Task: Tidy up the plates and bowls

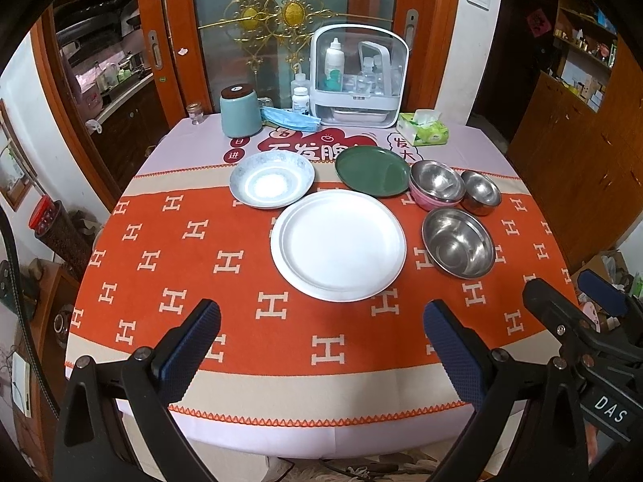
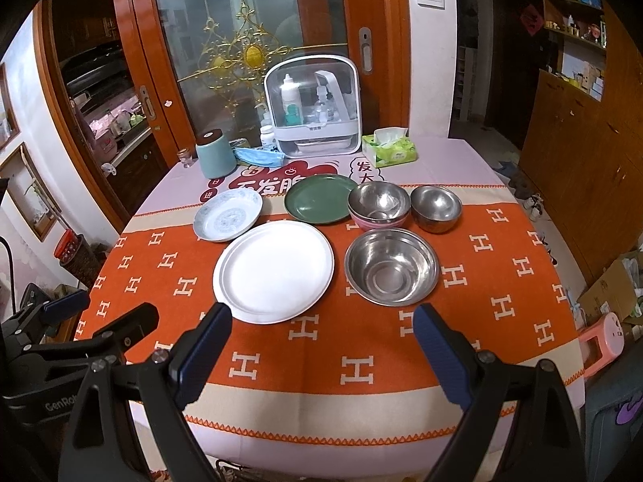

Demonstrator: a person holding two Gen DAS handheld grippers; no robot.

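Observation:
A large white plate (image 1: 338,244) (image 2: 274,270) lies mid-table. Behind it are a blue-patterned dish (image 1: 272,178) (image 2: 227,216) and a green plate (image 1: 373,171) (image 2: 320,198). To the right stand a large steel bowl (image 1: 458,242) (image 2: 391,266), a steel bowl nested in a pink bowl (image 1: 436,184) (image 2: 378,205), and a small steel bowl (image 1: 480,192) (image 2: 436,208). My left gripper (image 1: 321,313) is open and empty above the table's near edge. My right gripper (image 2: 322,319) is open and empty, just before the white plate and large bowl.
At the table's back stand a teal canister (image 1: 240,111), a blue face mask (image 1: 290,118), a pill bottle (image 1: 300,100), a white storage box with bottles (image 1: 359,76) and a tissue pack (image 1: 422,127). An orange patterned cloth (image 1: 201,249) covers the table.

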